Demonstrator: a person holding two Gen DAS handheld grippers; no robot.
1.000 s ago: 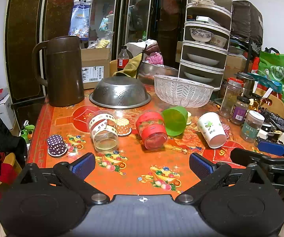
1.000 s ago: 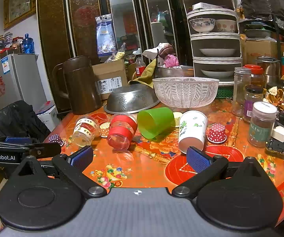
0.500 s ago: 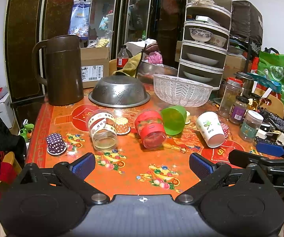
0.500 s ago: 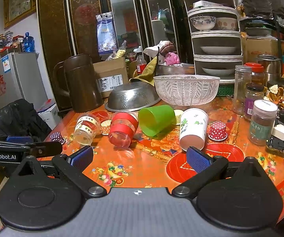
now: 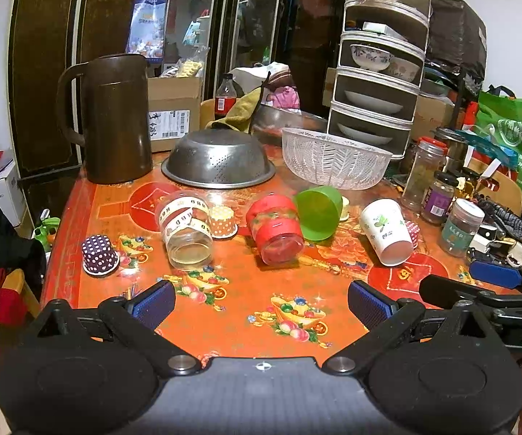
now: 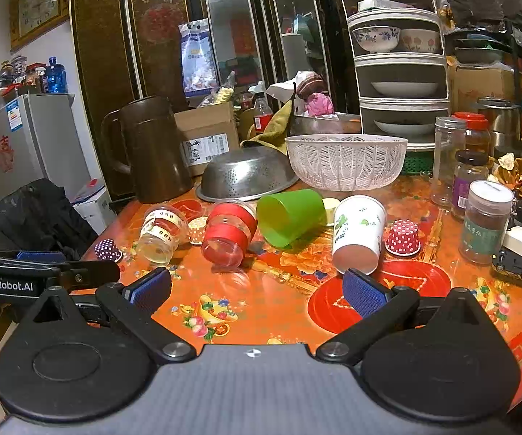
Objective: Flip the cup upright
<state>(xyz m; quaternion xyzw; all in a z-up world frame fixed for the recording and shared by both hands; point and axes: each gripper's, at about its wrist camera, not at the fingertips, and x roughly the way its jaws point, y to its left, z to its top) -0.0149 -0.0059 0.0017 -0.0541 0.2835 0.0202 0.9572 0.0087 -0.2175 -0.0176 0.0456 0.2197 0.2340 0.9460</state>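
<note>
Several cups lie on their sides on the orange table [image 5: 246, 311]: a clear cup with white bands [image 5: 186, 230] [image 6: 159, 232], a red-banded clear cup [image 5: 275, 230] [image 6: 228, 233], a green cup [image 5: 319, 212] [image 6: 290, 215] and a white paper cup [image 5: 386, 230] [image 6: 359, 233]. My left gripper [image 5: 261, 302] is open and empty, hovering at the table's near edge, short of the cups. My right gripper [image 6: 257, 290] is open and empty, just in front of the white cup and the red-banded cup.
Small dotted cupcake cups [image 5: 98, 255] [image 6: 402, 237] stand upside down. Behind are a brown jug [image 5: 116, 123], an upturned steel colander [image 5: 219, 161], a white basket [image 5: 337, 161] and a dish rack [image 5: 380, 72]. Jars [image 6: 485, 221] crowd the right side.
Both grippers have edged slightly forward toward the cups; the right one is closer to the white cup. Nothing on the table has moved.
</note>
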